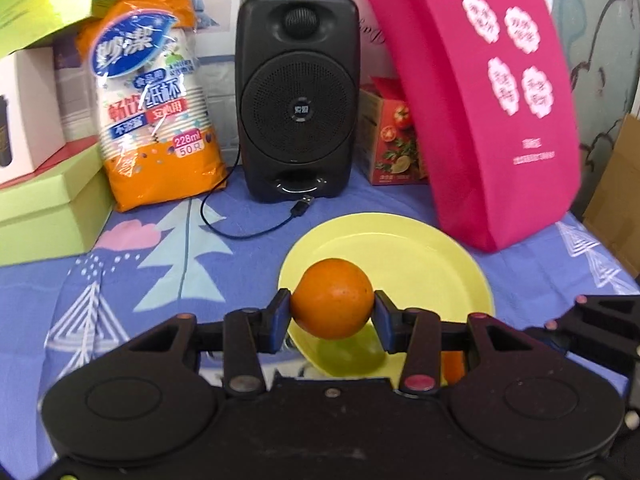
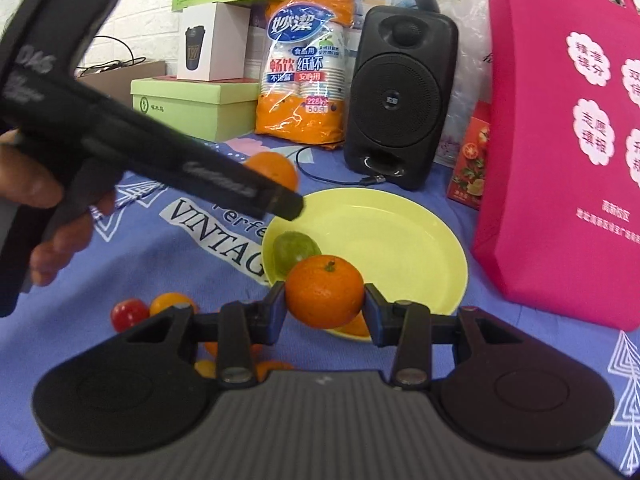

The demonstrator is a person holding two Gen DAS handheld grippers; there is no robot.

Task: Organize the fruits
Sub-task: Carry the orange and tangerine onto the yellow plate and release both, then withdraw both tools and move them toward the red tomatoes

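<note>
The left gripper (image 1: 332, 314) pinches a smooth, round orange (image 1: 331, 298) squarely between its blue-padded fingers, held above the near rim of a glossy yellow plate (image 1: 400, 248). The right gripper (image 2: 325, 310) clamps a dimpled, stem-topped tangerine (image 2: 325, 297) the same way, over that plate's near edge; just beyond its jaws a green fruit (image 2: 295, 251) sits in the plate. Small tomatoes (image 2: 129, 313) lie left of them on the blue printed cloth (image 2: 160, 264).

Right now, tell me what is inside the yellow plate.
In the right wrist view, the yellow plate holds a green fruit near its left rim. The orange in the right tongs covers the near rim; an orange sliver shows there, unidentifiable.
</note>
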